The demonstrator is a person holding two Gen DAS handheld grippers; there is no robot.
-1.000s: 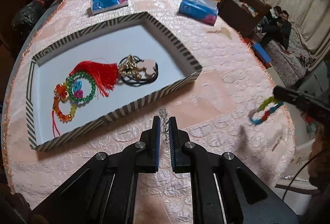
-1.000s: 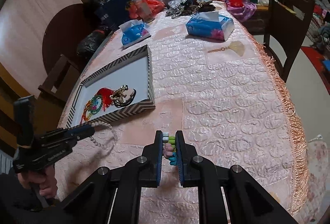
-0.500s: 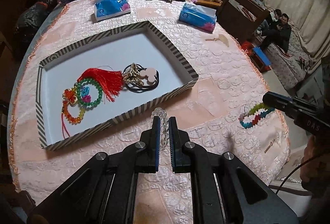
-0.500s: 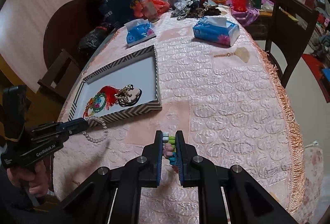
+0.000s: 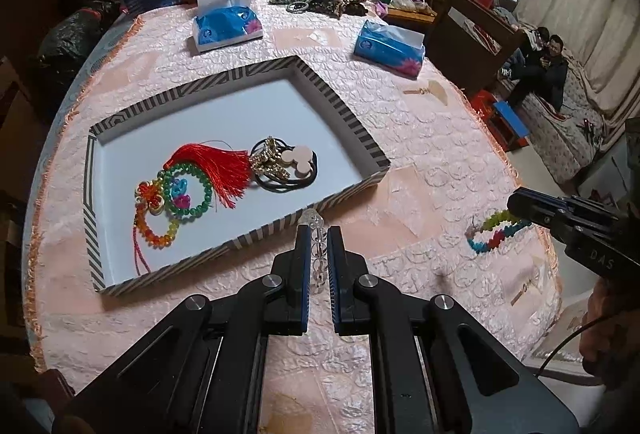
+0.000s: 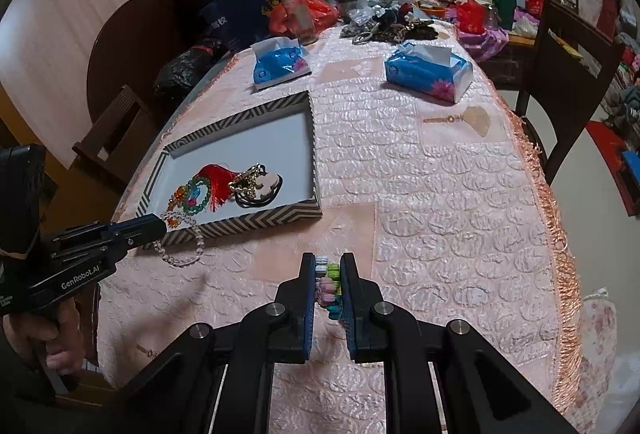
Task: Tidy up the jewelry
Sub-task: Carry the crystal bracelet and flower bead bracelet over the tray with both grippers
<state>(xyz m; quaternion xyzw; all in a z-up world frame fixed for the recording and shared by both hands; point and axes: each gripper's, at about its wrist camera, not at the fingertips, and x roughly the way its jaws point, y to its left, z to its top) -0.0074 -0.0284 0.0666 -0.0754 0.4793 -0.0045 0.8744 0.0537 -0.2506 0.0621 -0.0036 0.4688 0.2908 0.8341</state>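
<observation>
Pink quilted cloth covers the round table [image 5: 420,162] under both my tools, with clutter and two blue tissue packs [image 5: 228,26] at the far side. My left gripper [image 5: 318,246] has its jaws pinched nearly together on a clear bead bracelet [image 5: 316,234]; in the right wrist view its loop [image 6: 182,238] hangs free of the cloth below the fingertips. Just ahead of that tool, and slightly to its left, sits the striped tray [image 5: 360,138], holding a red tassel [image 5: 216,162], a green bead ring [image 5: 188,190] and black hair ties [image 5: 288,174]. My right gripper [image 6: 329,282] is clamped narrowly on a multicoloured bead bracelet [image 6: 329,288], which dangles off to the right of the left tool [image 5: 496,230], well apart from the tray.

I judge this the carry step: both pieces are lifted, neither is in the tray yet. Next I need to bring the left tool forward over the near rim, lower it above bare tray floor beside the pile, and only then release; the right piece has farther to travel across
</observation>
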